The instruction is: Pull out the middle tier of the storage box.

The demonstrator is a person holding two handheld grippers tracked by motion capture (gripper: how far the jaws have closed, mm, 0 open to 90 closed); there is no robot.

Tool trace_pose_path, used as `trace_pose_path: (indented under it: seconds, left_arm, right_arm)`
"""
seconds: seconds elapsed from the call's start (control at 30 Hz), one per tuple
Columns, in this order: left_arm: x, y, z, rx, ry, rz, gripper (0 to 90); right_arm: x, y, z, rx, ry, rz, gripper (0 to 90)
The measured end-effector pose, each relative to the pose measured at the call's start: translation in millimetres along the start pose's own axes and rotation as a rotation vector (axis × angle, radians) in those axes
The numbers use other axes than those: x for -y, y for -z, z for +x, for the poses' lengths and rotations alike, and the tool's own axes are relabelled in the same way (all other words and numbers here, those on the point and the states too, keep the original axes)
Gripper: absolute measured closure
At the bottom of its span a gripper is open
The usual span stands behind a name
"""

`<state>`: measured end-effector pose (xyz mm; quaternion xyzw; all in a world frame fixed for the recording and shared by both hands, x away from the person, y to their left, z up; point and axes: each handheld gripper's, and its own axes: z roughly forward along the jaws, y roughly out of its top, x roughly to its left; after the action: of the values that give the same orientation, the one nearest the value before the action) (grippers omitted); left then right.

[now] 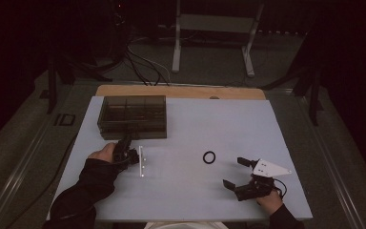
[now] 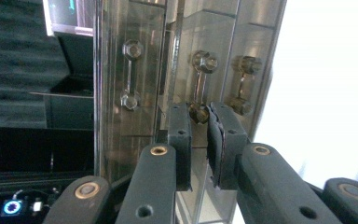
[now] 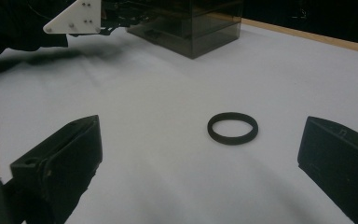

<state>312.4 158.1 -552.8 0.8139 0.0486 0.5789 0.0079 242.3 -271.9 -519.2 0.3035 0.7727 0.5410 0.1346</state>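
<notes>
A smoky clear drawer box stands at the back left of the white table. My left gripper, rolled on its side, reaches the box's front. In the left gripper view its jaws are shut on the near bolt end of a small metal drawer handle. A black rubber ring lies flat on the table mid-right. My right gripper rests open near the front right, its jaws pointing toward the ring with nothing between them.
More metal handles show on the box front beside the gripped one. Beyond the table's far edge are cables and a white stand on the dark floor.
</notes>
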Motion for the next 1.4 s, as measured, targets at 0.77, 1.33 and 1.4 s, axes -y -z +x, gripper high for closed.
trace_pose_path:
  seconds: [0.77,1.33,1.4]
  left_arm:
    - [0.5,7.9,0.9,0.025,-0.006,-0.01,81.7]
    - [13.1,18.0,17.2,0.174,0.084,-0.048,77.2]
    - [16.1,19.3,19.8,0.202,0.103,-0.055,74.7]
  right_arm:
    - [0.8,-1.4,-0.3,0.0,-0.001,0.009,0.0]
    - [0.7,-3.9,0.7,-0.002,0.002,0.02,0.0]
    - [0.6,-4.0,0.7,-0.003,0.001,0.02,0.0]
